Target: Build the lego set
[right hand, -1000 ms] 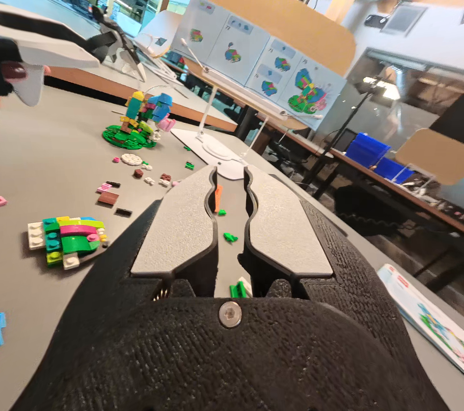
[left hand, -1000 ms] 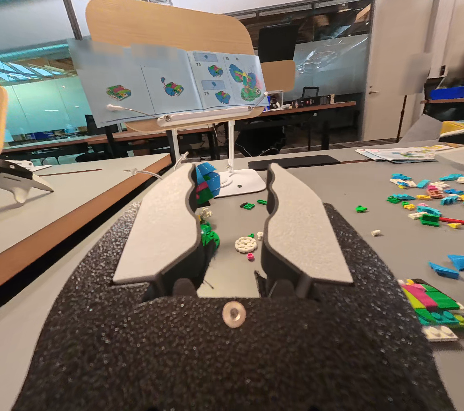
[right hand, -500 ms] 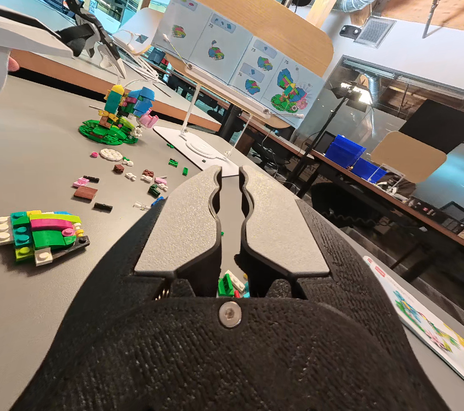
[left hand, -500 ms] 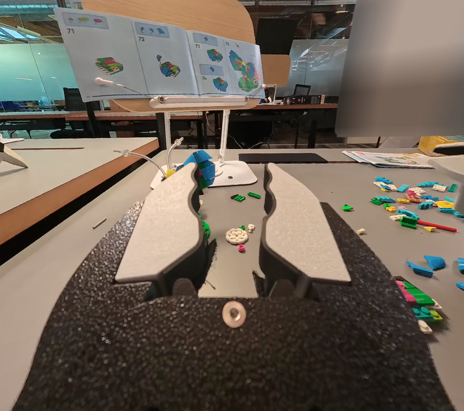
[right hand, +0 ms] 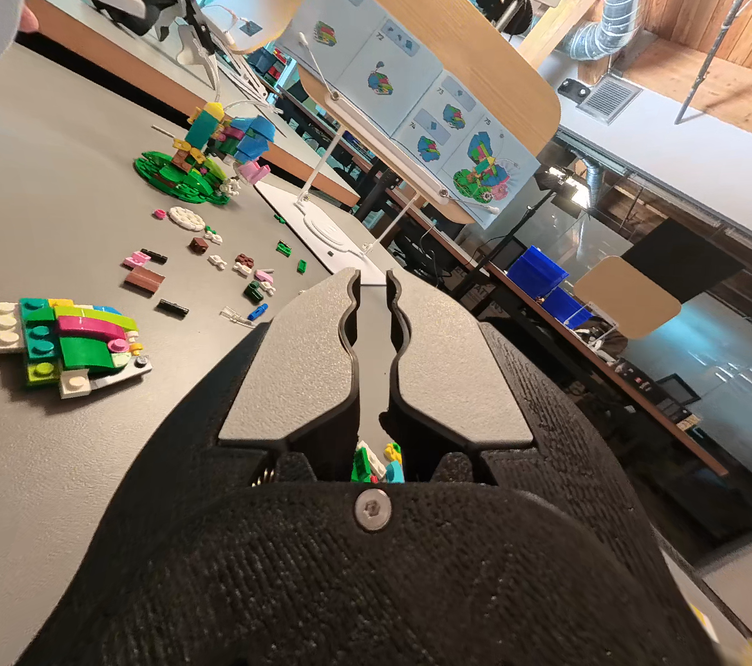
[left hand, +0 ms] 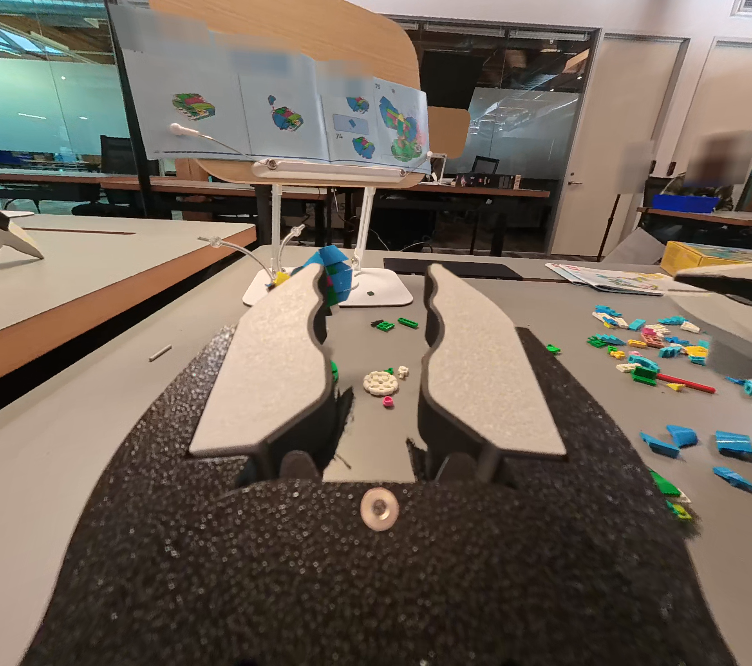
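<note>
The partly built butterfly model (right hand: pixel 191 166) stands on its green round base at the far left; in the left wrist view its blue wing (left hand: pixel 335 274) peeks from behind my left finger. A flat multicoloured wing assembly (right hand: pixel 69 341) lies on the grey table. My left gripper (left hand: pixel 376 280) is open and empty above a white round plate (left hand: pixel 380 382) and a pink stud (left hand: pixel 388 401). My right gripper (right hand: pixel 372 280) is empty, its jaws only a narrow gap apart. Loose bricks (right hand: pixel 376 461) show under it.
The instruction booklet (left hand: pixel 285 117) sits open on a white stand (left hand: pixel 378 294) at the back. Loose bricks (left hand: pixel 651 345) are scattered on the right, small brown, pink and black pieces (right hand: pixel 195 264) in the middle. A second booklet (left hand: pixel 610 276) and a yellow box (left hand: pixel 704 258) lie at the far right. The grippers' ends are close to 20 cm from one another.
My right gripper's jaws have narrowed and its view has rolled, with the wing assembly now closer. My left gripper stays open and has shifted only slightly.
</note>
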Available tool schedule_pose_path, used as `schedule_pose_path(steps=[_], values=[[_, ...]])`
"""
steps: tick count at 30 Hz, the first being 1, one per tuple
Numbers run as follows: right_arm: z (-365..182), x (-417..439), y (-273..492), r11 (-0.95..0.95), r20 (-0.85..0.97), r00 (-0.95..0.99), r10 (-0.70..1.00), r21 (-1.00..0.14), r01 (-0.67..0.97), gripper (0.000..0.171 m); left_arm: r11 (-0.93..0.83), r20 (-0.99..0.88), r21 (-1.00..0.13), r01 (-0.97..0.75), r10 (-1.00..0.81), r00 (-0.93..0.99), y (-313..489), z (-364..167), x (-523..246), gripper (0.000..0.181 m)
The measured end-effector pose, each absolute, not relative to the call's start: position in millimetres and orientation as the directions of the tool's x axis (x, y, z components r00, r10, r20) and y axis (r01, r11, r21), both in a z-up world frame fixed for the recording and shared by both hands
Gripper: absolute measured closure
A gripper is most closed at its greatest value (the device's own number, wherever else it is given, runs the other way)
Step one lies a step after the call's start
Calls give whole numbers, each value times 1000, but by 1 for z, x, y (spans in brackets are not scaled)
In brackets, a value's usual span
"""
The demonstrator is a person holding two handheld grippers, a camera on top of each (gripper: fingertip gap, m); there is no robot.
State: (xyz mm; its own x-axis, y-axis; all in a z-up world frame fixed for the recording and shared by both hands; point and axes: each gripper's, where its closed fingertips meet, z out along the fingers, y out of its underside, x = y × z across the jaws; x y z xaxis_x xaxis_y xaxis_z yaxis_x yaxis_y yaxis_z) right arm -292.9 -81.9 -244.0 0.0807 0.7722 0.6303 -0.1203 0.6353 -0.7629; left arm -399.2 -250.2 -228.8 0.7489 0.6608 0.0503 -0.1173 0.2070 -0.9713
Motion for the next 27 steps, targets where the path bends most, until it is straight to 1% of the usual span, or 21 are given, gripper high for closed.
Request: schedule_pose_path(steps=[9, 13, 15, 19, 22, 27], values=[[-245, -292, -89, 670, 667, 70, 741, -731, -125, 161, 198, 50, -973, -120, 687, 725, -251, -230, -403, 141], [-231, -298, -89, 758, 755, 61, 653, -649, -66, 160, 227, 75, -966, -123, 705, 706, -259, -227, -407, 143], [-209, -310, -103, 775, 777, 16, 629, -625, -96, 160, 215, 79, -970, -112, 715, 695, -259, -229, -411, 143], [-172, -371, -149, 794, 814, -177, 554, -580, -183, 160, 227, 74, -964, -137, 727, 682, -264, -226, -409, 145], [-153, -442, -175, 810, 840, -220, 497, -539, -230, 160, 229, 77, -964, -136, 728, 682, -265, -226, -410, 146], [-149, -564, -196, 792, 791, -287, 540, -593, -145, 155, 222, 70, -967, -129, 711, 699, -262, -227, -409, 147]])
